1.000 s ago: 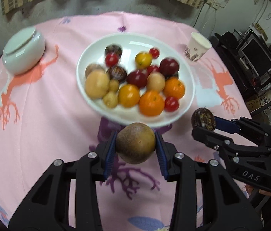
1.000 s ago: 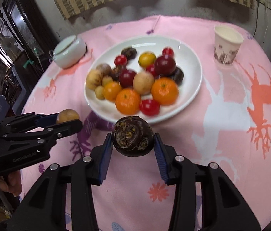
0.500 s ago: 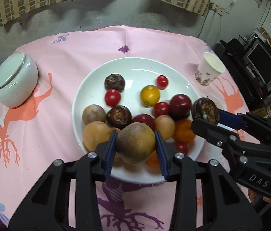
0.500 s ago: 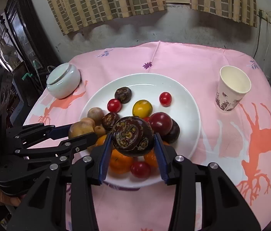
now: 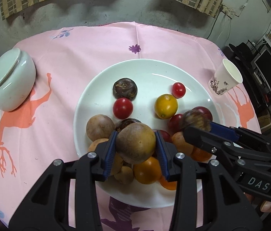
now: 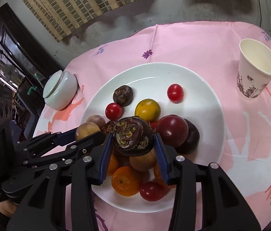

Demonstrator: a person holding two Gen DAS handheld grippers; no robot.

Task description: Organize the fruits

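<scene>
Left tool (image 5: pixel 136 147) clenched on a tan round fruit (image 5: pixel 135 143), over the white plate's (image 5: pixel 150 71) near side. Right tool (image 6: pixel 133 145) clenched on a dark wrinkled fruit (image 6: pixel 132 135), above the plate's pile. Both tools hide fruit beneath; oranges (image 6: pixel 125 181) partly covered.

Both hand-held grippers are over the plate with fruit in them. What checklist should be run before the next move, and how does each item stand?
1. Left hand-held gripper clamped on the brown fruit: ok.
2. Right hand-held gripper clamped on the dark purple fruit: ok.
3. Both fruits above the white plate: ok.
4. Bare plate at the far side for setting down: ok.
5. Grippers apart from each other: ok.
6. Clearance above the piled fruit: cannot tell.
</scene>
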